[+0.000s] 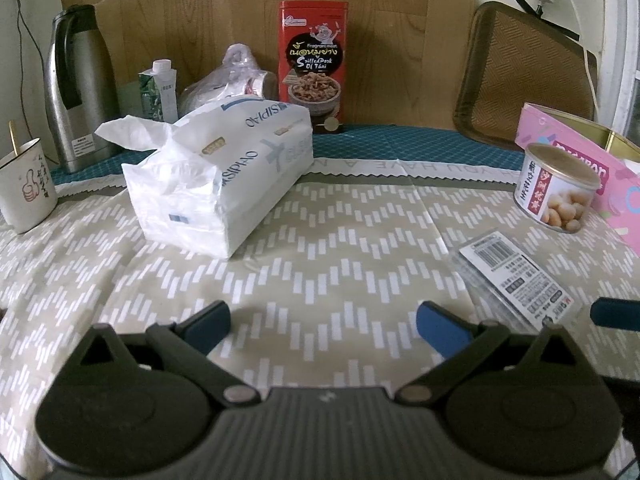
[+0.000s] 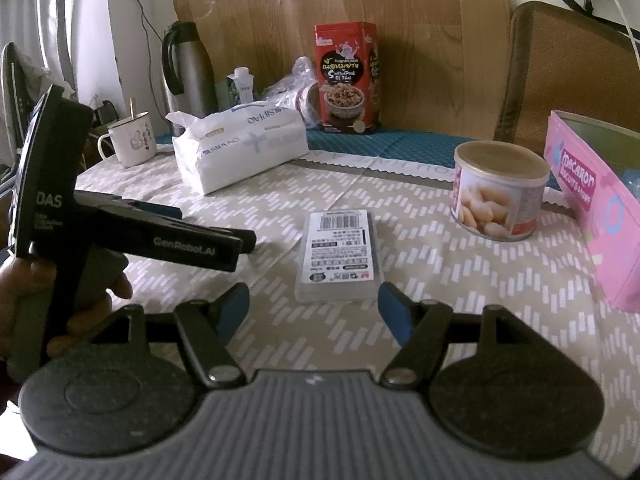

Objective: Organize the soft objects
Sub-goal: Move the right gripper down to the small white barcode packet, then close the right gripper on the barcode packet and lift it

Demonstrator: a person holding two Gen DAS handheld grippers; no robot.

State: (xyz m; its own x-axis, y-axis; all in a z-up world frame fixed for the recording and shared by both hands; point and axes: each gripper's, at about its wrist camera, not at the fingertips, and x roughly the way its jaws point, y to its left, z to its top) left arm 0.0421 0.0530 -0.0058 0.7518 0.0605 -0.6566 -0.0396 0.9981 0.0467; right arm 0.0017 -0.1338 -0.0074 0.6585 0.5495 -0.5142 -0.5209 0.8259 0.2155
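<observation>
The pink box [image 2: 592, 200] runs off the right edge; the small print on the flat packet [image 2: 340, 252] is too small to read.

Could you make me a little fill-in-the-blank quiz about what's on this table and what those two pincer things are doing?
1. The tall tin at the back of the table is coloured ____.
2. A tissue sticks out of the white tissue pack at the end facing the ____.
3. The right gripper, jaws apart, points at a flat clear ____ with a barcode label.
4. The left gripper holds ____.

Missing words: red; mug; packet; nothing
</observation>
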